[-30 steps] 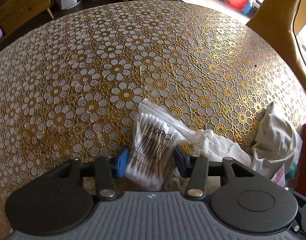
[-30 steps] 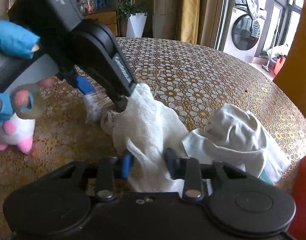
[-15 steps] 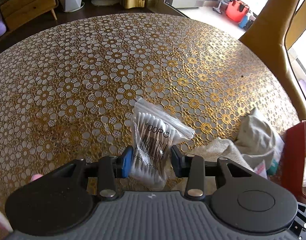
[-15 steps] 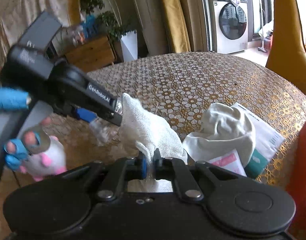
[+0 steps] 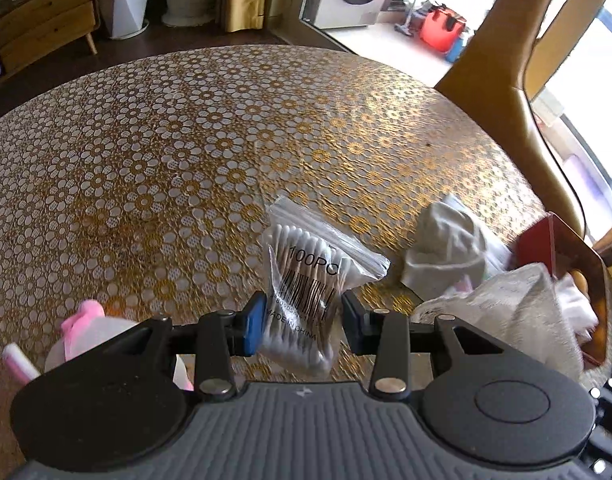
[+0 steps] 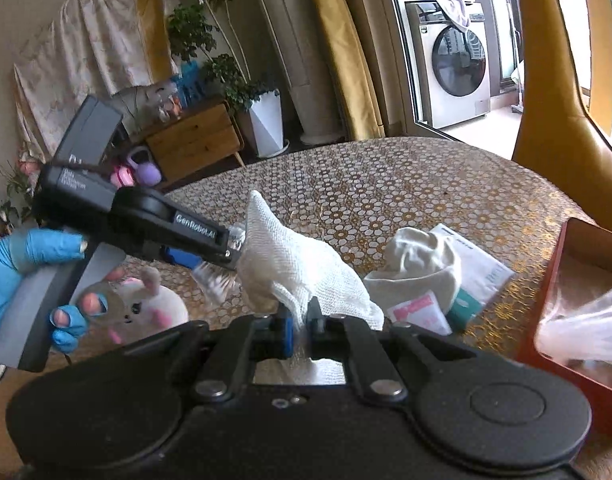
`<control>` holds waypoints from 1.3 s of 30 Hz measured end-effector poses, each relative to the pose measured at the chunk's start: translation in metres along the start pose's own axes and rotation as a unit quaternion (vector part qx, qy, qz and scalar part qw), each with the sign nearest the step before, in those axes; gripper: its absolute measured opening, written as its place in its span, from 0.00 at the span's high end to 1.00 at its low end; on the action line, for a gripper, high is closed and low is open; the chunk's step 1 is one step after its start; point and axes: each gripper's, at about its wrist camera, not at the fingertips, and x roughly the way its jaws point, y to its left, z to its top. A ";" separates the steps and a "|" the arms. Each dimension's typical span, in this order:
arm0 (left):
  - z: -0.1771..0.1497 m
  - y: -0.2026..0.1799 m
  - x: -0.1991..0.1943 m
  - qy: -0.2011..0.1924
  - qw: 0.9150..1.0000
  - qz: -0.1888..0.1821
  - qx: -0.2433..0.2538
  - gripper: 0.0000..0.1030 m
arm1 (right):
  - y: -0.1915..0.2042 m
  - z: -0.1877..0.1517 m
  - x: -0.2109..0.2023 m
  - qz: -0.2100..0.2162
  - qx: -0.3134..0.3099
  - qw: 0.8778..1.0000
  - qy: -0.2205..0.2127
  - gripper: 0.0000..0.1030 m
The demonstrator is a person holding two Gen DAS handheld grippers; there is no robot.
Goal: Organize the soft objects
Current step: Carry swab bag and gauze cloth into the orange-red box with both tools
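A clear bag of cotton swabs [image 5: 302,280] hangs above the table, pinched between the pads of my left gripper [image 5: 302,322]. In the right wrist view my right gripper [image 6: 302,328] is shut on a white gauze cloth [image 6: 298,256], which stands up lifted off the table. The left gripper [image 6: 230,246] shows there at the left, held by a hand in a blue glove [image 6: 22,264], its swab bag [image 6: 214,276] touching the gauze. The gauze [image 5: 506,308] also shows at the right in the left wrist view.
A pale crumpled cloth [image 6: 418,264] lies on a white envelope [image 6: 482,268] beside a pink sachet [image 6: 418,312]. A red box [image 6: 578,240] with white material stands at the right. A white and pink plush toy [image 6: 150,308] sits at the left. The gold floral tablecloth [image 5: 186,140] is bare farther out.
Both grippers have risen from the table with their loads. The right gripper's jaws closed tight on the gauze and lifted it. The swab bag came off the tablecloth.
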 end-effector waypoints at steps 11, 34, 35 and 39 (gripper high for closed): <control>-0.034 -0.036 -0.048 -0.007 0.998 -0.037 0.043 0.62 | -0.015 -0.005 -0.069 -0.005 0.016 0.999 -0.030 0.95; -0.089 -0.206 -0.071 0.004 0.976 -0.114 0.186 0.62 | -0.099 -0.032 -0.159 -0.094 0.070 0.989 -0.087 0.94; -0.091 -0.211 -0.070 0.005 0.975 -0.115 0.189 0.62 | -0.104 -0.033 -0.161 -0.098 0.073 0.988 -0.089 0.94; -0.094 -0.238 -0.058 0.012 0.972 -0.117 0.204 0.62 | -0.124 -0.036 -0.166 -0.114 0.084 0.985 -0.096 0.94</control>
